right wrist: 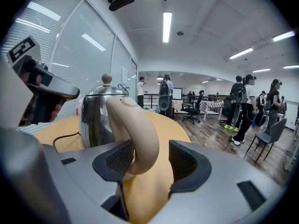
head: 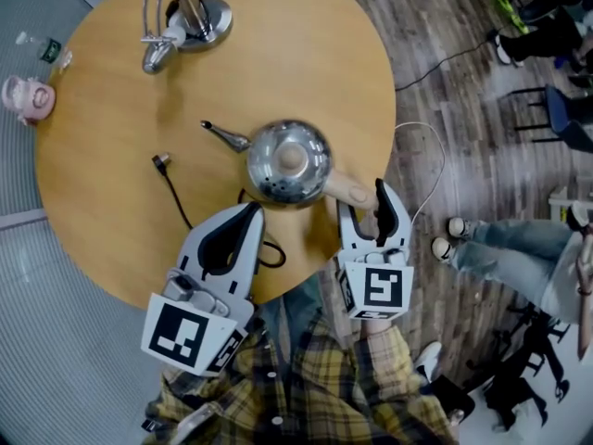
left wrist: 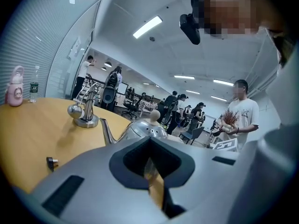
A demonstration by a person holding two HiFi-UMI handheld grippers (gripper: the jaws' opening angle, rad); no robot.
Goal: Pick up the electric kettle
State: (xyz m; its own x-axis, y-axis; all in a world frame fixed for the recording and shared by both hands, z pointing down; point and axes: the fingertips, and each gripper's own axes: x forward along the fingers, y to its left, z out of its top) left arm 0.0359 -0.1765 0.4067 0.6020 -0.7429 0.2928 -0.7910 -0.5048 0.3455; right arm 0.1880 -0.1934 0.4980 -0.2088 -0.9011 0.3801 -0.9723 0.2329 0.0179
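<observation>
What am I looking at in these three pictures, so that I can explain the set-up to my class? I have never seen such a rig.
There is no robot here: a person holds a two-jaw gripper in each hand. The top-down picture comes from a camera on the person's head. The other two come from cameras riding on each gripper, looking along its jaws. On the round wooden table stand a steel kettle and a chrome stand, and a black cable lies loose. The right gripper has its jaws open around the kettle's beige handle, with a gap on one side, so nothing is gripped yet. The left gripper is shut and empty, short of the kettle.
</observation>
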